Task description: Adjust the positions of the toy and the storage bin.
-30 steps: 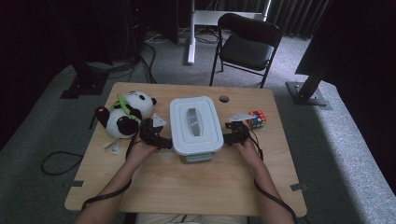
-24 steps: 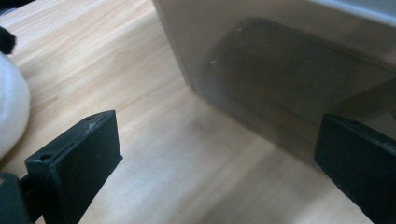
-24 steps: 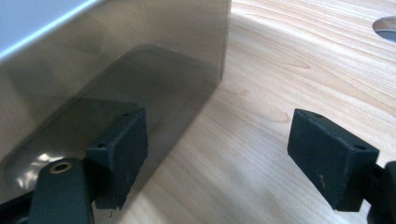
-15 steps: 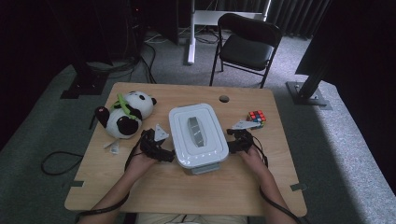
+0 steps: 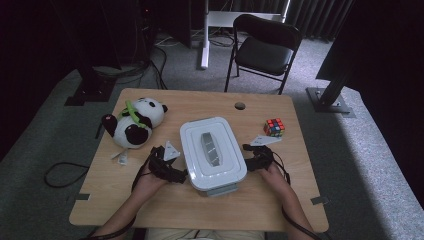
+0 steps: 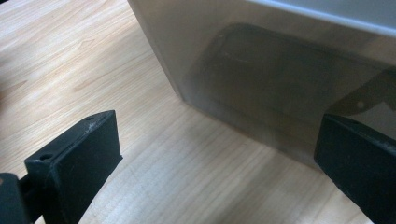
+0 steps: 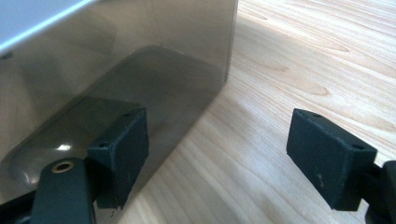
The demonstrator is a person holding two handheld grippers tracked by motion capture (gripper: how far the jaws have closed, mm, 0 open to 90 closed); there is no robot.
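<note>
On the near middle of the bench (image 5: 300, 165) sat the big box (image 5: 212, 155) with its white lid shut. Both hands pressed on it from the sides. Beside its left wall was the left gripper (image 5: 176, 175), jaws wide open and holding nothing. By its right wall was the right gripper (image 5: 249, 161), jaws open too, one jaw against the wall. It looked like the box was being slid toward the person. Nothing was gripped yet, and the lid was not opened. A toy panda (image 5: 132, 122) and a color cube (image 5: 274, 127) lay farther back.
</note>
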